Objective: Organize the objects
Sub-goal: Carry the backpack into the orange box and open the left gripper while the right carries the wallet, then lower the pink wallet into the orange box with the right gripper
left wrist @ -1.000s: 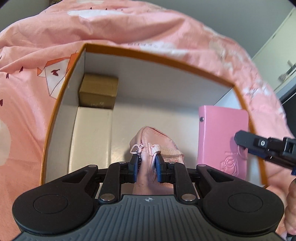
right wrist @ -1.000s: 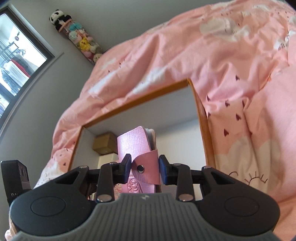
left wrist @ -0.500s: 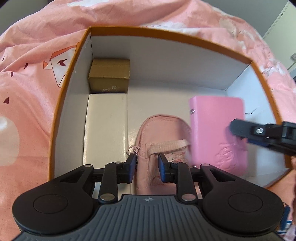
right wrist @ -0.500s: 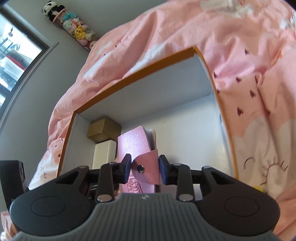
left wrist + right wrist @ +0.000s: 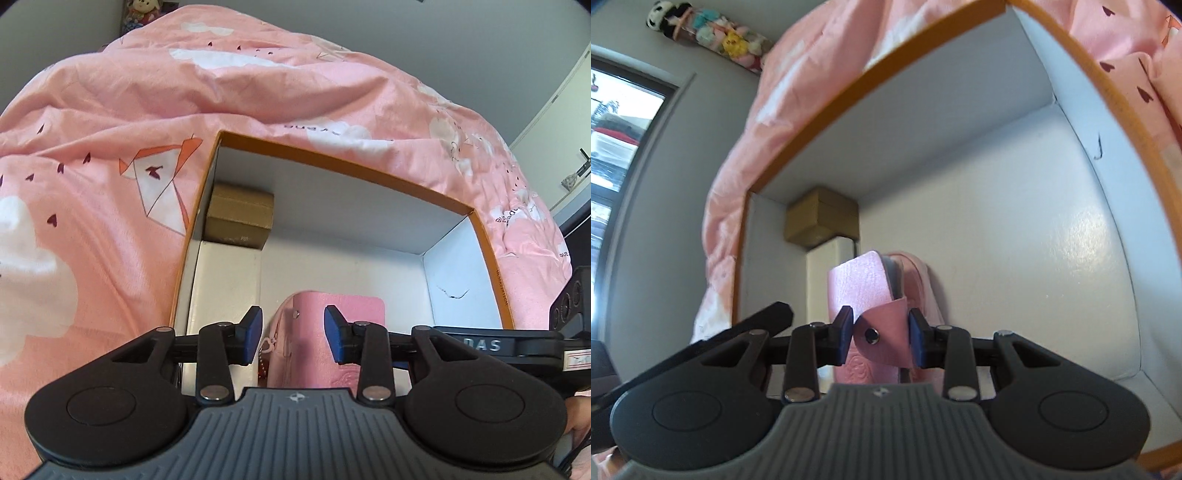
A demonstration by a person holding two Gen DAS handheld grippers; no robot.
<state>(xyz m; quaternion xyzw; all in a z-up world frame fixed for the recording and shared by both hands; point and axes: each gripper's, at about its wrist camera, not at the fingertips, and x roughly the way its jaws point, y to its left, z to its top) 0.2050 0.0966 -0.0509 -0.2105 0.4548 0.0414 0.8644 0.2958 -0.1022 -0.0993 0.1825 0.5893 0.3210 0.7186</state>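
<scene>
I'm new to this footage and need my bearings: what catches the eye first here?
A big orange-rimmed box with a white inside sits on a rumpled pink bedspread. The right gripper holds a pink snap-flap wallet inside the box, above a small pink backpack. A brown cardboard carton fills the far left corner.

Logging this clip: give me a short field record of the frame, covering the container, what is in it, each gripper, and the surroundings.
container: open box with orange rim, white inside
contents: brown carton in far left corner; white box in front of it; pink mini backpack; pink notebook
left gripper: jaws opening, nothing pressed between them, above the backpack
right gripper: shut on the pink notebook at its snap strap, inside the box
surroundings: pink printed duvet around the box
</scene>
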